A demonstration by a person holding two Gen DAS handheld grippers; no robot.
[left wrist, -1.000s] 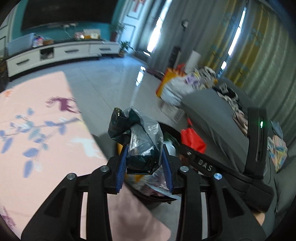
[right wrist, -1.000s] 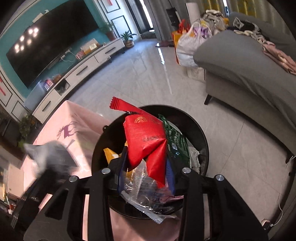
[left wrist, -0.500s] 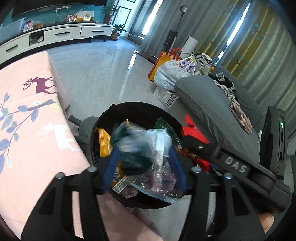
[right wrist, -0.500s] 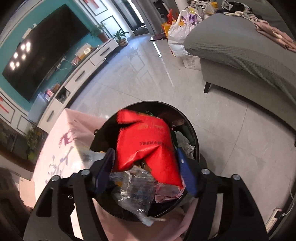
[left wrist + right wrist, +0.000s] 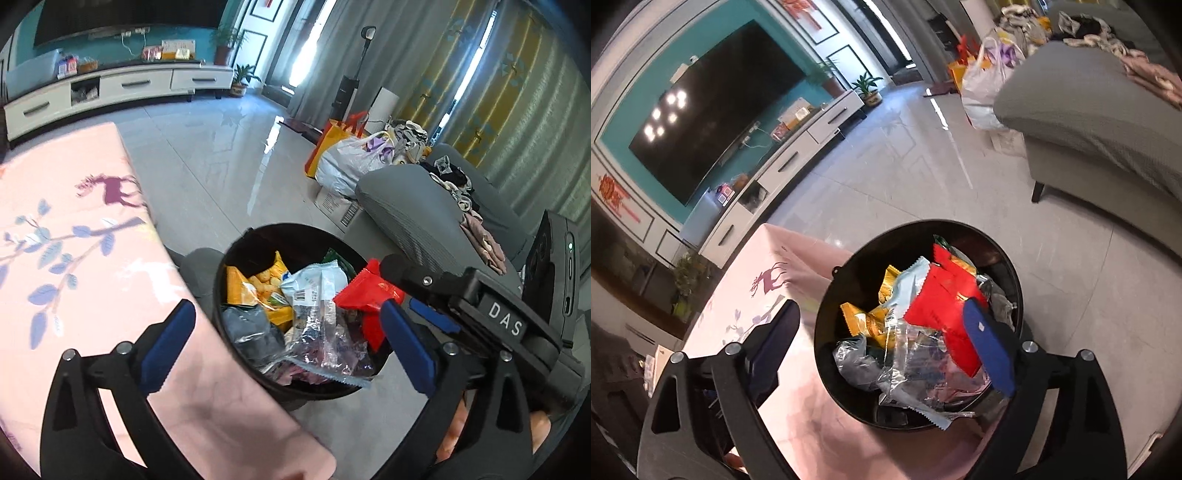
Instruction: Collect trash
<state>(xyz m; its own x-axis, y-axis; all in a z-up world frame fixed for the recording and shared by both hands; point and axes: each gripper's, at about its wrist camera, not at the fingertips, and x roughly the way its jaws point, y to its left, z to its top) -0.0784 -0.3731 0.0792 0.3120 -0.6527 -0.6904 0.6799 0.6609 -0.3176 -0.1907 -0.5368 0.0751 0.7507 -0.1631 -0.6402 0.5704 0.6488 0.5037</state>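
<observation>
Trash fills the black bin, which stands on the tiled floor just beside the near-right edge of the pink tablecloth. On top lie a red wrapper, a pale blue packet, a yellow snack bag, a crumpled grey-black bag and clear plastic. Above the bin, the left gripper hangs with its jaws spread wide, holding nothing. The right gripper is likewise spread wide and bare, straddling the bin. To the right stands a grey sofa strewn with clothes; far left, a TV over a white cabinet.
</observation>
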